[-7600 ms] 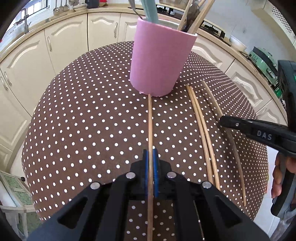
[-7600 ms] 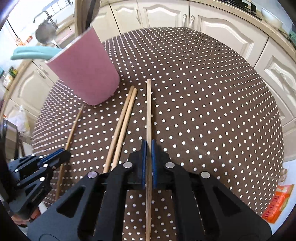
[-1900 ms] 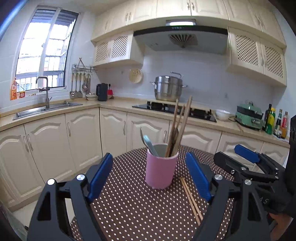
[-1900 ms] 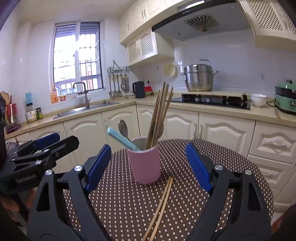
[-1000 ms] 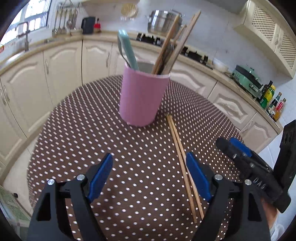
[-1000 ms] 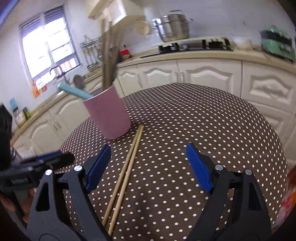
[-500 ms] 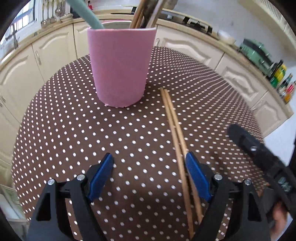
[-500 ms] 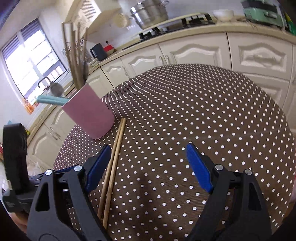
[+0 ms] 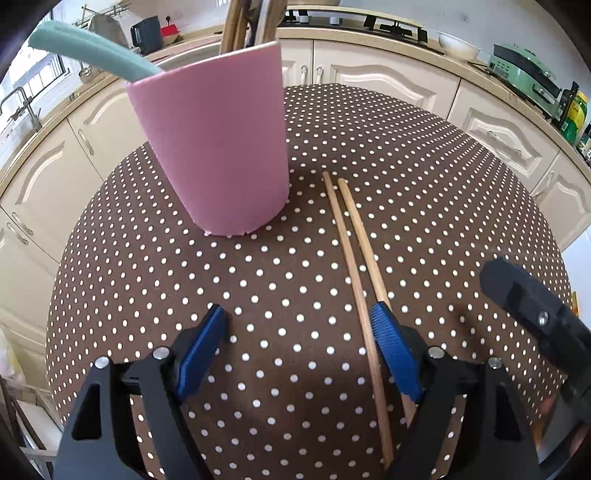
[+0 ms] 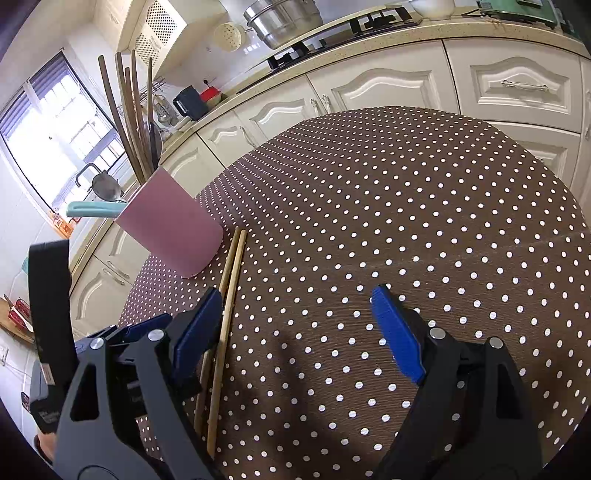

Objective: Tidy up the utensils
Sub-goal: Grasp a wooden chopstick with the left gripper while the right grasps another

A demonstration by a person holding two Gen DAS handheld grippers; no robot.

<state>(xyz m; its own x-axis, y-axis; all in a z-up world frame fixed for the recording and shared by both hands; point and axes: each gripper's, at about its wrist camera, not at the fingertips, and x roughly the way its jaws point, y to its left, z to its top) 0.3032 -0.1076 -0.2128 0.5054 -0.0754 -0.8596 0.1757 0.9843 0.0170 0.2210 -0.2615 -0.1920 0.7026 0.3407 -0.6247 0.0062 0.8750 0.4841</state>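
Observation:
A pair of wooden chopsticks (image 9: 351,229) lies side by side on the dotted table, right of a pink cup (image 9: 221,147) that holds a teal-handled utensil (image 9: 92,48) and several wooden sticks. My left gripper (image 9: 295,310) hangs low over the table in front of the cup, its jaws closing. One chopstick runs just inside its right pad (image 9: 391,350); the other passes behind that pad, and neither pad presses on them. My right gripper (image 10: 297,291) stands open over bare cloth, with the chopsticks (image 10: 231,266) along its left finger and the cup (image 10: 173,232) beyond.
The round table (image 9: 443,184) wears a brown cloth with white dots and drops off on all sides. Cream kitchen cabinets (image 10: 388,88) ring it, with a hob and a steel pot (image 10: 284,22) on the counter. The right gripper's black finger (image 9: 535,306) juts in at the right.
My left gripper has sunk and moved closer to the cup and chopsticks, which now reach its right pad. The right gripper's view has rolled and dipped slightly; its jaws stayed wide.

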